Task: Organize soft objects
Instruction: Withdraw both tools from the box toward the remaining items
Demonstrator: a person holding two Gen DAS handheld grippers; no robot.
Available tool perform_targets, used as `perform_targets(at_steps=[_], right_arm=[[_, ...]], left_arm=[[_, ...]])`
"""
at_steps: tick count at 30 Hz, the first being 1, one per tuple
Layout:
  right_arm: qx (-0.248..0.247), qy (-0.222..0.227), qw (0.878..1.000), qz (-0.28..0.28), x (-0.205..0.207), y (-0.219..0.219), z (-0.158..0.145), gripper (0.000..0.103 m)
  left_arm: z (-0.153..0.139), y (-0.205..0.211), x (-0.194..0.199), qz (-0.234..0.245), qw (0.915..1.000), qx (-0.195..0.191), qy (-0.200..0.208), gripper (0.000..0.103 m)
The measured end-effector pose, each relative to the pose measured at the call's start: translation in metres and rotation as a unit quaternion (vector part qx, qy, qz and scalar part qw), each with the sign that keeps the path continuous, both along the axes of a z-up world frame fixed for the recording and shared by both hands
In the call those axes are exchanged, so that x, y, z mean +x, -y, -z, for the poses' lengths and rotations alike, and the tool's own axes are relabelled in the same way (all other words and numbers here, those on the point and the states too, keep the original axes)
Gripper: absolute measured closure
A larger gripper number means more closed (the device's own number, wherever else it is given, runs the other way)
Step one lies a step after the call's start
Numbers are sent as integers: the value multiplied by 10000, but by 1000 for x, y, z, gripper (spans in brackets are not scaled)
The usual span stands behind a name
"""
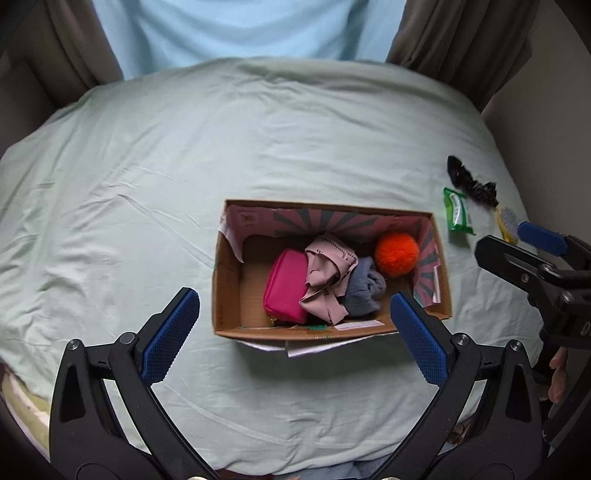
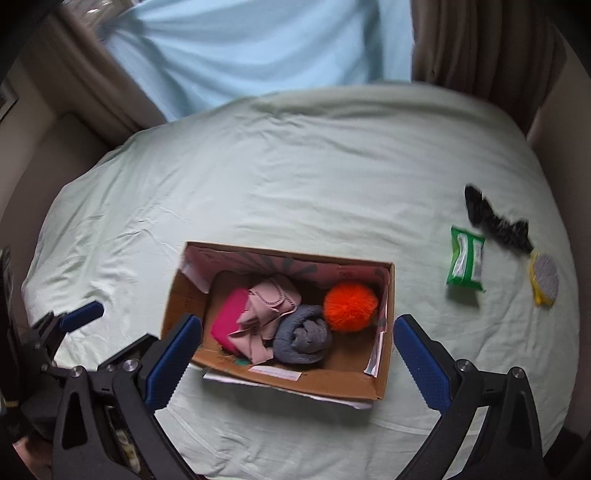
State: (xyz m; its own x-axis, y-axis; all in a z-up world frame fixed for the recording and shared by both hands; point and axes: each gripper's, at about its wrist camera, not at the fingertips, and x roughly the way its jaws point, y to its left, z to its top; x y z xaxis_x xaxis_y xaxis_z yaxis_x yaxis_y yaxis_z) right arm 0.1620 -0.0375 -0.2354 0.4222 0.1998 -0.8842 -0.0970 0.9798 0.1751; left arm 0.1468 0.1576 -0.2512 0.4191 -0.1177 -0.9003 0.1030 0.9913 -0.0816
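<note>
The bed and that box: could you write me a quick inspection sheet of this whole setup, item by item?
Surface: pale green bedsheet, wrinkled.
Job's things: open cardboard box holding a pink pouch, crumpled pink fabric, rolled grey cloth and an orange pom-pom.
Clutter: to the right of the box, lying on the sheet, a green packet, black scrunchie-like fabric and a yellow-and-grey pad.
Grippers: left gripper open and empty; right gripper open and empty; both hang above the box's near side.
Cables: nothing seen.
Surroundings: light blue curtain between brown drapes.
</note>
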Motion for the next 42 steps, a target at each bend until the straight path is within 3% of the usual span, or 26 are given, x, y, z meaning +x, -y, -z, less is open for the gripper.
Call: perform_targets(at_steps=[4,11,19,28,42], right_arm=[[-266,513,9983,-107,-24,-8,-34,0],[-302,1141,9927,247,-62,1,-80,0],[-410,1409,9849,923,-92,34,-105,0],[-403,1640,9747,1464,-111,106,-123,0],[-424,1488,9761,1527,-97,264,-109,0]], left_arm=[[-30,-10,-20,-103,9995,45,298,0],[-77,-17,-48,-163,9951,189,957,0],[-111,6,-60,45,9904,235,1363,0],[-125,71,-57,112,9883,120,1513,0],[-96,230,-18,137,9917,0,1276,0]])
